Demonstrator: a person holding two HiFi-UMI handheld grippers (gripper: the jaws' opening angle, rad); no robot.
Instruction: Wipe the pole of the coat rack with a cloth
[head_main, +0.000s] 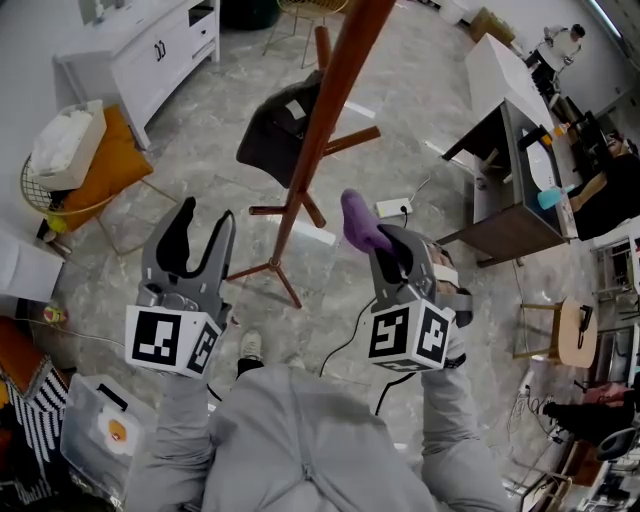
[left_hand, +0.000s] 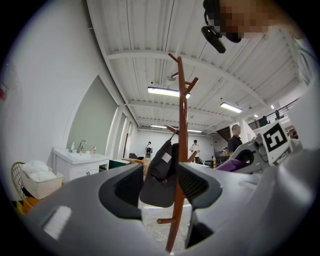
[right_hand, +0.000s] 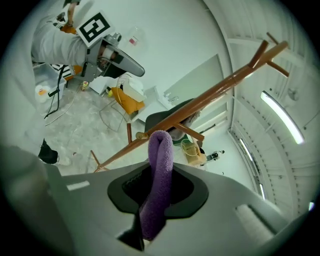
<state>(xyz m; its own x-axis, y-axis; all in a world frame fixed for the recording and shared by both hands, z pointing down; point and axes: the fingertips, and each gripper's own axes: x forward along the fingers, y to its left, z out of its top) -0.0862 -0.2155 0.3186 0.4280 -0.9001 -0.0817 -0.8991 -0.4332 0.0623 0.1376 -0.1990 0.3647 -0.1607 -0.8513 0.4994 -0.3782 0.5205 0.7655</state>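
Your right gripper (head_main: 385, 240) is clamped on the purple cloth (head_main: 360, 222), and the cloth's folded end sticks up past the jaws. The cloth sits near the coat rack's brown pole (head_main: 330, 110), on its right; no view settles whether the 2 touch. Your left gripper (head_main: 205, 225) has its jaws spread with nothing in them, and it is left of the pole and apart from it. A dark cap (head_main: 280, 130) hangs from a peg of the rack.

The rack stands on a grey marbled floor (head_main: 200, 190), with a white cabinet (head_main: 150, 50) far left and a dark desk (head_main: 505, 170) to the right. Only the left gripper view shows the rack's top pegs, against a white ceiling (left_hand: 150, 45) with strip lights. Only the right gripper view shows the cloth pinched deep between the 2 jaws.
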